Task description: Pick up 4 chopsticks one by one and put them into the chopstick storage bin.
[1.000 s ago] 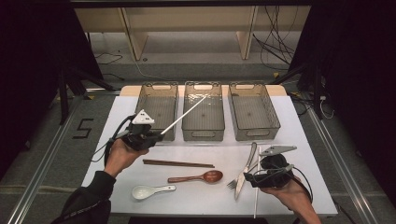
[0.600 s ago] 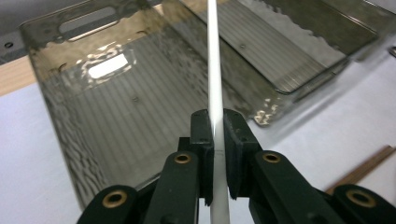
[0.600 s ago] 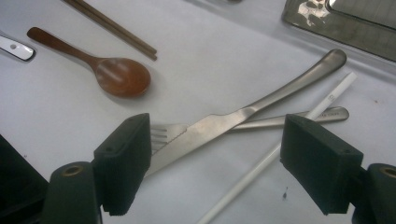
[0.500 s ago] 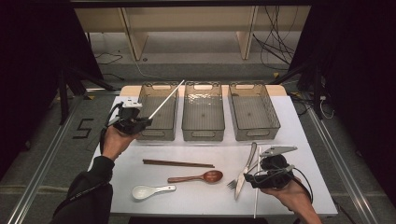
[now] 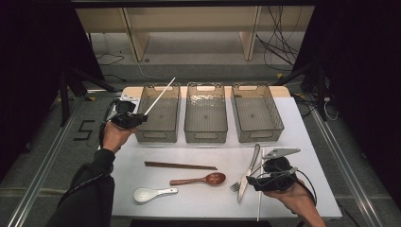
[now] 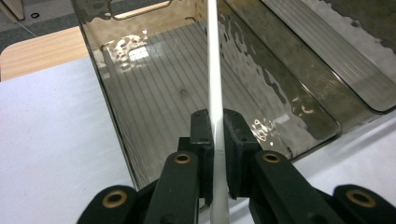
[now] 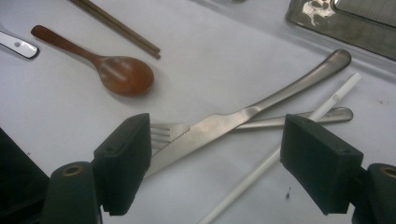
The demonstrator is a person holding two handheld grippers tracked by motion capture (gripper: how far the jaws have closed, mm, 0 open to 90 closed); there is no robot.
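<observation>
Lower right of the high view: right tongs (image 5: 253, 182) rest low over the worktop (image 5: 198, 201), jaws spread wide, nothing gripped; in the right gripper view a steel knife (image 7: 243, 119) lies crossed over a fork (image 7: 261, 123) between the two black jaws, w/ a second white chopstick (image 7: 280, 154) slanting on the white surface just beside them, toward the lower middle of that frame; neither jaw touches any of these. Lower left-centre of the high view: a white ceramic spoon (image 5: 152, 193); just above and right of it a brown wooden spoon (image 5: 201, 179); above that a pair of dark wooden chopsticks (image 5: 180, 165) lying near level, apart from both spoons. Mid left: left tongs (image 5: 140, 117), held in the person's left hand (image 5: 115, 135), are clamped tight on a white chopstick (image 5: 160, 96); the stick slants up to the right from the jaws, its far end over the back part of the left bin (image 5: 158, 113); in the left gripper view the pads pinch the stick near its lower end and it runs straight up the frame over the bin's ribbed floor, not touching it. Farther back, a row of three clear smoky bins: left bin, middle bin (image 5: 205, 113), right bin (image 5: 257, 113), side by side near the worktop's far edge; beyond, pale wooden legs (image 5: 135, 40) and cables on the floor.
</observation>
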